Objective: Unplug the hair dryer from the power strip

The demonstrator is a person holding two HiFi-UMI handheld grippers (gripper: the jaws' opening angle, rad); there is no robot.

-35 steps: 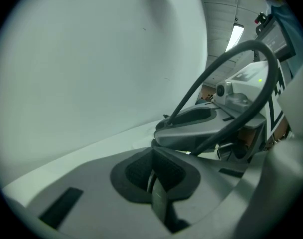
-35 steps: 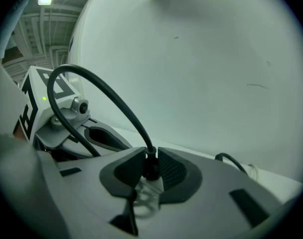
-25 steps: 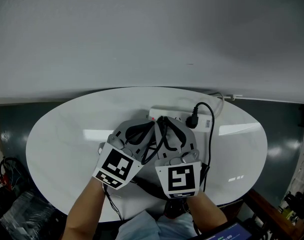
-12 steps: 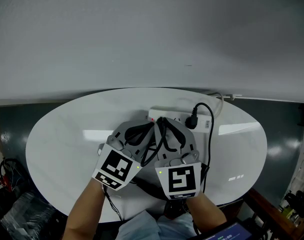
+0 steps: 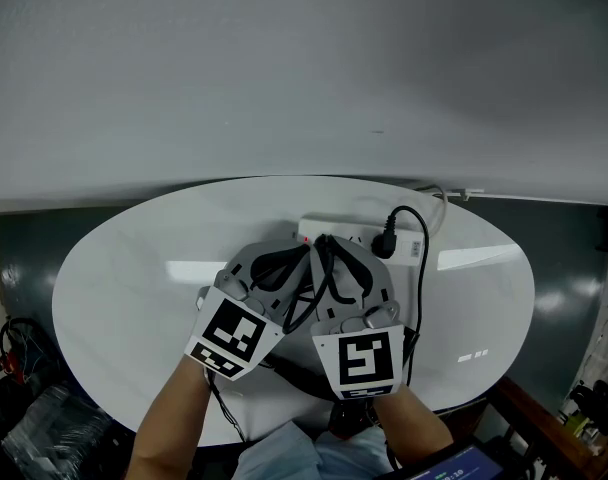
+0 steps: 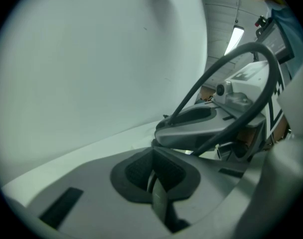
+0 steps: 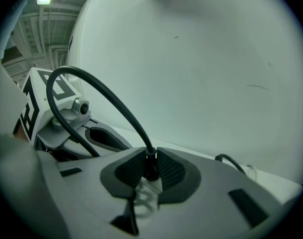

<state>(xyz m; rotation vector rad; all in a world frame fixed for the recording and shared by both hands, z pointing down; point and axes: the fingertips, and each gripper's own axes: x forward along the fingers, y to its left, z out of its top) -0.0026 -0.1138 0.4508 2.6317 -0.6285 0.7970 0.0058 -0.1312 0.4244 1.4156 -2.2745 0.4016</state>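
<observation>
The black plug [image 5: 384, 241] sits in the white power strip [image 5: 412, 247], which lies across the upper middle of the head view on the white desk [image 5: 134, 278]. Its cable [image 5: 421, 288] loops up, then runs down the right side of the frame. We cannot make out the dryer itself.

Both grippers point up the frame with their tips side by side at the strip's left end. The plug therefore lies to the right of both, near but apart. The right gripper [image 5: 329, 246] is the nearer.

The left gripper [image 5: 299, 248] has its fingers [image 6: 134, 171] pressed together, with nothing from the desk between them. The right fingers [image 7: 174, 171] have just been closing. They now pinch a black cord [image 7: 150, 167] that arches in from the upper left of the right gripper view; we judge it is not the plug.

The strip's long axis runs left to right and the plug stands out of its top face. We judge the right gripper must let go, shift right along the strip, grip the plug body and pull it off that face. The left gripper is placed to hold the strip down.
</observation>
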